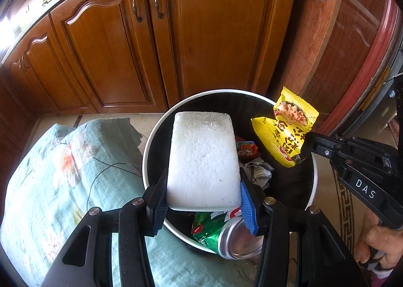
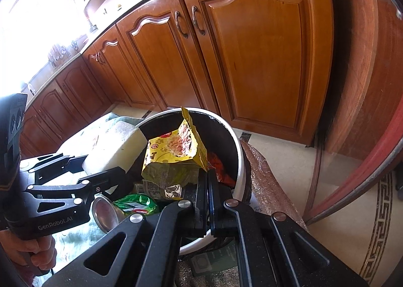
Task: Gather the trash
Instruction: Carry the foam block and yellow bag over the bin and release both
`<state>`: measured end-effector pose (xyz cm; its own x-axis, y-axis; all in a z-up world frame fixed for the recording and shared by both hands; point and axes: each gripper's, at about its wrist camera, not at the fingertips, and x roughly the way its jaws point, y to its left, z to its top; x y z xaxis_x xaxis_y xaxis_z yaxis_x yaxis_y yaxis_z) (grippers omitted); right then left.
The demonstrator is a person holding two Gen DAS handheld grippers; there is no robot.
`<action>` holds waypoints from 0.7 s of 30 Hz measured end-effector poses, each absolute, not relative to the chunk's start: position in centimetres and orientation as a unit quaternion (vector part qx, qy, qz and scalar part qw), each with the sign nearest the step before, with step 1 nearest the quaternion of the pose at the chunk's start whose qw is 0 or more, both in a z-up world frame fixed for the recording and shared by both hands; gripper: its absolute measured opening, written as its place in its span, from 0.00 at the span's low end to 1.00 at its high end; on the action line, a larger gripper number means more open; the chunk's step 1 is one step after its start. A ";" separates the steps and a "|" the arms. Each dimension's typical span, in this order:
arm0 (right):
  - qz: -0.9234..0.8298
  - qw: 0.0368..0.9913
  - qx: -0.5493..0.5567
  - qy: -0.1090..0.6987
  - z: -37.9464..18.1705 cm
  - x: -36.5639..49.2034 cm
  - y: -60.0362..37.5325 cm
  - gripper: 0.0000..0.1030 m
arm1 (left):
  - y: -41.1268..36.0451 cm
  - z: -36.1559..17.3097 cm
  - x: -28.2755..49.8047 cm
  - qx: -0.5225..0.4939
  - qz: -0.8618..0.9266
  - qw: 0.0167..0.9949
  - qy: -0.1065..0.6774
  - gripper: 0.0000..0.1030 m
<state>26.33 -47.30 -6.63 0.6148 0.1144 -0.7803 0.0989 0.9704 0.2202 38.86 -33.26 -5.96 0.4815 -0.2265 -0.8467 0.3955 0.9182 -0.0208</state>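
Currently left gripper (image 1: 204,181) clamps a white foam block (image 1: 202,158), grainy and rectangular. Right gripper (image 2: 208,178) pinches a crumpled yellow noodle wrapper (image 2: 176,158), torn open, over the bin (image 1: 151,146).

Daylight enters from the upper left in both wrist views; the window area (image 2: 37,17) is blown out to white, washing detail from the bench (image 2: 75,42) beneath it. Cabinet doors (image 1: 201,42) show soft glossy reflections. The foam block (image 1: 204,161) is brightly lit, near overexposure on its top face, while the bin interior (image 1: 289,181) lies in deep shadow. Fisheye distortion bows straight cabinet lines and darkens the corners to a black vignette. Focus is sharp at centre, with no marked motion blur
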 end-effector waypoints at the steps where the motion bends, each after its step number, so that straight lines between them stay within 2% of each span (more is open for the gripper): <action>1: 0.003 0.890 0.121 0.439 -6.6 26.4 -47.3 0.01 | -33.3 -6.0 38.9 0.089 -0.182 0.855 0.476 0.47; 11: 0.001 0.890 0.125 0.438 -6.7 26.7 -47.4 0.06 | -33.9 -6.0 39.0 0.090 -0.189 0.851 0.482 0.50; 14: 0.001 0.891 0.127 0.436 -6.6 26.6 -47.4 0.08 | -33.9 -5.6 38.8 0.091 -0.186 0.853 0.479 0.63; 15: 0.002 0.891 0.131 0.435 -6.6 26.6 -47.5 0.12 | -33.9 -5.4 38.7 0.092 -0.184 0.854 0.477 0.67; 18: 0.006 0.892 0.136 0.431 -6.6 26.5 -47.6 0.28 | -33.5 -5.1 38.5 0.091 -0.183 0.856 0.474 0.68; 21: 0.010 0.892 0.140 0.429 -6.5 26.4 -47.5 0.33 | -33.2 -4.8 38.2 0.090 -0.180 0.858 0.472 0.68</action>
